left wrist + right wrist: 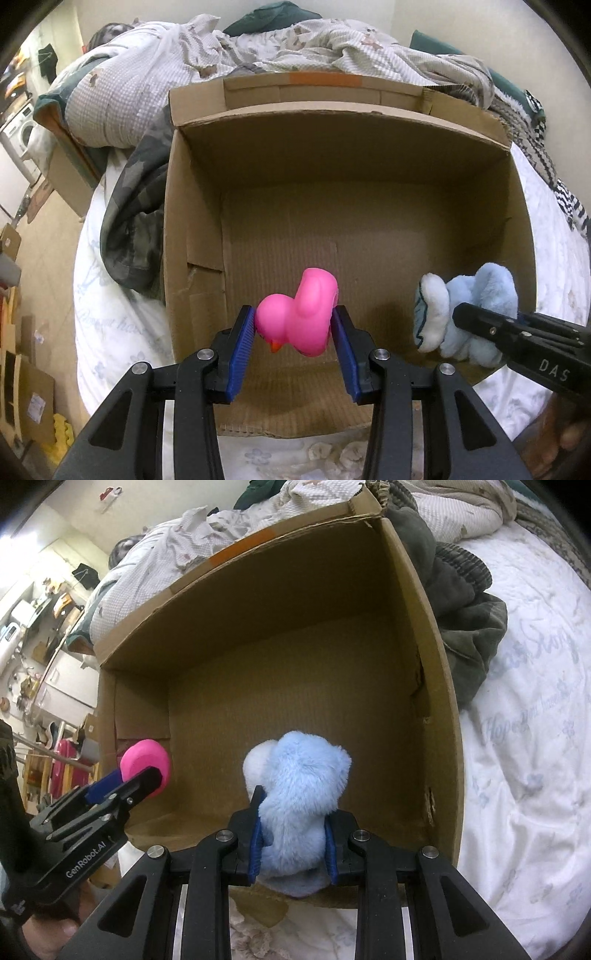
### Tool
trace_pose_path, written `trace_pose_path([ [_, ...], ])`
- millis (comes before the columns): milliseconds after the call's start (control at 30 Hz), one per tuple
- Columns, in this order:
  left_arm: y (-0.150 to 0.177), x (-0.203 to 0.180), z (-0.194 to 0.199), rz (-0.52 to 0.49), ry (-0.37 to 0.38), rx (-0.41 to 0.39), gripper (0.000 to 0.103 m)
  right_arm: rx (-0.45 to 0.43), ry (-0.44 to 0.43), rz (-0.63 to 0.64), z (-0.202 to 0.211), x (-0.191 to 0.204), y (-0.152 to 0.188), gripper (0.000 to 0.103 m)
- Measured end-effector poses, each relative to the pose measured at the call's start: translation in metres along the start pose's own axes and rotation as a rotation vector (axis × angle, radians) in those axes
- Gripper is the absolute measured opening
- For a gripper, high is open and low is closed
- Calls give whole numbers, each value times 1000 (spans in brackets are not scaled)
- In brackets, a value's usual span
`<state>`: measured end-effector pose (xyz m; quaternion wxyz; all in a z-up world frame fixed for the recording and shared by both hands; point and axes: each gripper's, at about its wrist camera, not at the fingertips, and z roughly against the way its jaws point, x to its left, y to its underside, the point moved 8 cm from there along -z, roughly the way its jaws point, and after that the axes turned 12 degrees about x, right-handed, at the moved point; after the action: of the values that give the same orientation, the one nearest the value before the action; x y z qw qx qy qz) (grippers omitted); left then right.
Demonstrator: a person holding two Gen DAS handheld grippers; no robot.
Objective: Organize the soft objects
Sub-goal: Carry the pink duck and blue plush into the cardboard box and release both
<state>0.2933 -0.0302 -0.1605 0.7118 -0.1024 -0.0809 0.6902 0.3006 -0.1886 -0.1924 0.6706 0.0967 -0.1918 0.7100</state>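
Observation:
My left gripper [295, 325] is shut on a pink rubber duck [299, 317] and holds it over the near part of an open cardboard box [332, 122]. My right gripper [293, 812] is shut on a light blue and white plush toy [303, 801] and holds it over the same box [439, 686], near its front edge. In the left wrist view the plush [476, 314] hangs at the box's right side. In the right wrist view the duck [146, 764] sits at the left in the left gripper's fingers [144, 782]. The box floor is bare.
The box stands on a bed with a white printed sheet [528, 738]. A crumpled quilt [140, 85] lies behind the box. Dark clothing [133, 221] lies against one side of the box [465, 620]. Cluttered floor and shelves are at the left [22, 332].

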Motion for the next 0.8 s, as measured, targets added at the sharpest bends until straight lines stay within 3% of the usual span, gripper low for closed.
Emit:
trace_pose_path([
  [667, 3, 1, -1, 4, -28, 7, 40, -27, -6, 17, 4, 1, -3, 28],
  [767, 3, 1, -1, 4, -29, 9, 57, -28, -21, 11, 5, 1, -4, 31],
  [800, 4, 1, 0, 6, -32, 7, 62, -30, -26, 8, 5, 1, -5, 37],
])
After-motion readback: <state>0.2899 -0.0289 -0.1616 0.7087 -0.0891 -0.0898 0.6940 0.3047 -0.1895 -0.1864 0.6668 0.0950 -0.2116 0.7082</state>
